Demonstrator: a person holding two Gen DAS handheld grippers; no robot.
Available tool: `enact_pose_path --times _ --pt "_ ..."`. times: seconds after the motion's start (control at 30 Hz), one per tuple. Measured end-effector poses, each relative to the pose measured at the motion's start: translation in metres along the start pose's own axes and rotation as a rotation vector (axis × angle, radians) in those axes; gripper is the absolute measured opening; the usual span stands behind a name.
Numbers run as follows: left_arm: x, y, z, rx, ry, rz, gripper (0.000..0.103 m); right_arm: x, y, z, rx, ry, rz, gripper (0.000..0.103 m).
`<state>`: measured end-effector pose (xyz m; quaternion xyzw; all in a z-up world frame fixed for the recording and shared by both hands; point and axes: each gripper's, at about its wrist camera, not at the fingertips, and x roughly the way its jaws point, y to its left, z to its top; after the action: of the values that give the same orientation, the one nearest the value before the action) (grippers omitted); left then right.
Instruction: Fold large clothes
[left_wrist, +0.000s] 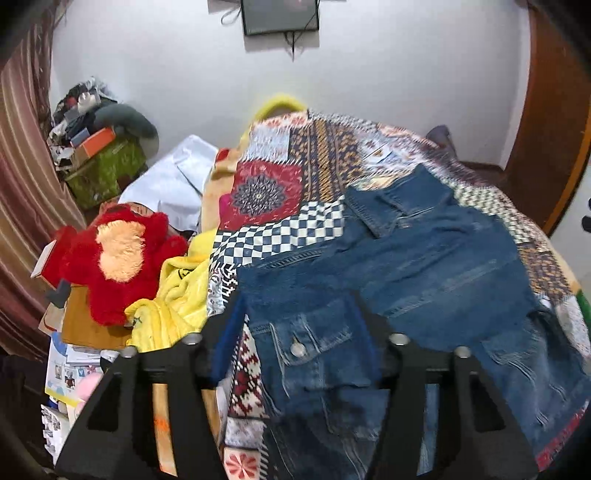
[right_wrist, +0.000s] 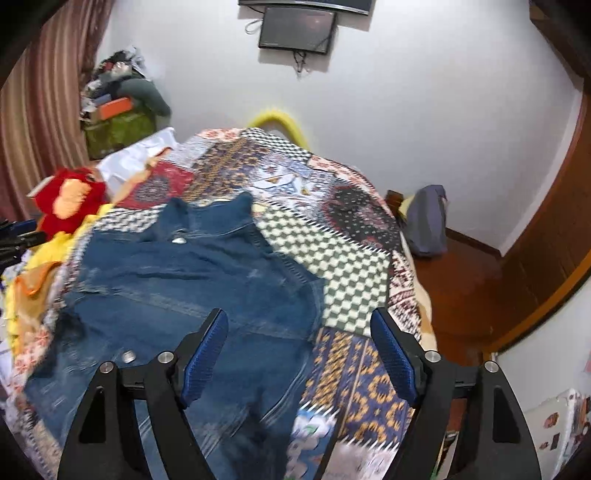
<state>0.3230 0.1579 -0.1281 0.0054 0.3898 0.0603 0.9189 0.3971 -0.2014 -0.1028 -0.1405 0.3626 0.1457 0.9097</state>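
Grippers: both black two-finger grippers with blue ribbed pads hang above the bed, tilted down toward it; neither holds anything.
Left gripper (left_wrist: 297, 328): jaws parted, pads clear of the cloth, which shows in the gap between them without being pinched.
Right gripper (right_wrist: 299, 345): jaws spread wide, with the garment's right edge and bare bedspread showing in the gap below.
Bed cover: patchwork bedspread (left_wrist: 295, 173) of checked, red floral and blue-and-orange panels, filling most of both views.
Blue denim jacket (right_wrist: 192, 280): lies spread on the patchwork bedspread, toward its near-left part in the right wrist view.
Jacket axis: its long axis runs from the near edge of the bed toward the white far wall (right_wrist: 406, 110), slightly slanted.
Jacket heading: collar at the far end, hem toward the cameras.
Jacket detail: in the left wrist view a flapped chest pocket with a metal button (left_wrist: 298, 349) sits just below the left gripper; folds there are blurred, so the front panel is probably turned over, though I cannot be sure.
Left of bed: red plush toy with a peach patch (left_wrist: 118, 254) and a crumpled yellow cloth (left_wrist: 181, 299) lie beside the bedspread's edge.
Wall: small dark screen (right_wrist: 297, 31) mounted high, cables dangling beneath.
Floor at right: grey-blue bag (right_wrist: 424, 221) against the bed's far corner.
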Motion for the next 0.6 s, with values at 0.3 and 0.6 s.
enact_pose_path --times 0.3,0.6 --pt "-0.045 -0.001 -0.056 -0.068 0.02 -0.03 0.096 -0.033 -0.004 -0.063 0.178 0.096 0.194 0.082" --pt "-0.037 0.021 -0.154 -0.179 0.183 -0.004 0.096 -0.038 -0.008 -0.152 0.267 0.189 0.195 0.082"
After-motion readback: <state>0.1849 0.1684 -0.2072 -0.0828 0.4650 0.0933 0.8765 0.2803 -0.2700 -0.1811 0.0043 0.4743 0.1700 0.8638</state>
